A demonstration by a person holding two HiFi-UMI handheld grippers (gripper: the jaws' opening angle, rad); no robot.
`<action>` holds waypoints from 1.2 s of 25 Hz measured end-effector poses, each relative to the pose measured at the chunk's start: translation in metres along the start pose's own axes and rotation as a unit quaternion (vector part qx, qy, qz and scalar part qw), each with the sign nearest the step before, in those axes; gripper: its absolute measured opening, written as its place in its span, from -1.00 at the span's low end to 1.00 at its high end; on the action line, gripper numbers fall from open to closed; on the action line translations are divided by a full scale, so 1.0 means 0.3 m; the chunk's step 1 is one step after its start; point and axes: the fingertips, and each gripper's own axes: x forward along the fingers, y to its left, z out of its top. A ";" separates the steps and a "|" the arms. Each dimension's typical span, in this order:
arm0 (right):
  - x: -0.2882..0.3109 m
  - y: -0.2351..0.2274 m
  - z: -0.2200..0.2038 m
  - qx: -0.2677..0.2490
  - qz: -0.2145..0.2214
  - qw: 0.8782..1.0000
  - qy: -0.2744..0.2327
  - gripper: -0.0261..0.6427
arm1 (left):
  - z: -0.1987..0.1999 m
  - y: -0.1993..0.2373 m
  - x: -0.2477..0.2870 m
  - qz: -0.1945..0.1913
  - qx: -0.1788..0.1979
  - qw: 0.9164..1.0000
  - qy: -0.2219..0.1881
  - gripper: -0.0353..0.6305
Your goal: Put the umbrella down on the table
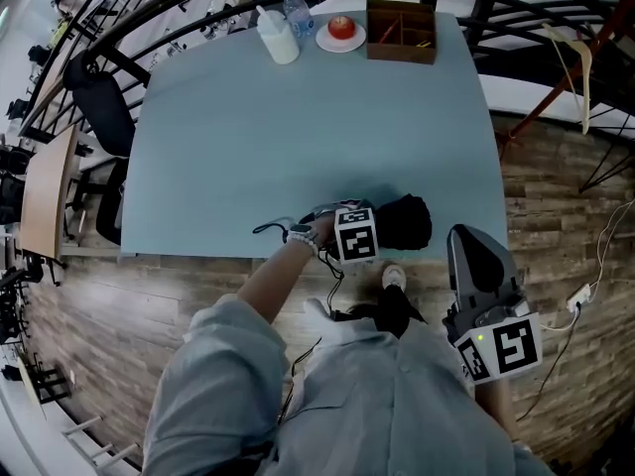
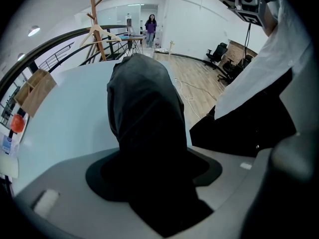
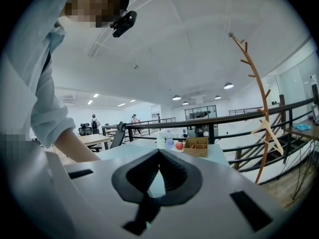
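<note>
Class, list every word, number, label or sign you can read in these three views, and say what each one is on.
No readable text in any view.
Water bottle label: too small and blurred to read.
Left marker cube and right marker cube: black-and-white square patterns only, no letters.

Far beyond the left claw stand, from right to left, a wooden box with compartments, a plate bearing an apple, a bottle and a white container. Behind them runs a black railing. Well left of the claw sit a black chair and a wooden desk. To its right, a cable lies on the plank floor. Ahead of the claw rises a coat stand; a person stands farther off.
</note>
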 end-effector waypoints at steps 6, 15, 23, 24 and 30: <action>-0.022 0.007 0.004 -0.005 -0.009 1.000 0.001 -0.92 | 0.010 0.002 -0.013 -0.005 -0.019 1.000 -0.002 0.01; -0.033 0.028 0.004 -0.007 -0.016 1.000 -0.002 -0.92 | 0.039 0.018 -0.078 0.000 -0.049 0.998 -0.048 0.07; -0.037 0.057 0.012 -0.012 -0.018 1.000 -0.005 -0.92 | 0.070 0.050 -0.162 0.031 -0.090 0.987 -0.126 0.07; -0.036 0.060 0.013 -0.012 -0.018 1.000 -0.004 -0.92 | 0.080 0.059 -0.182 0.036 -0.100 0.984 -0.142 0.07; -0.034 0.090 0.007 -0.014 -0.014 1.000 -0.004 -0.92 | 0.121 0.105 -0.289 0.057 -0.193 0.948 -0.246 0.04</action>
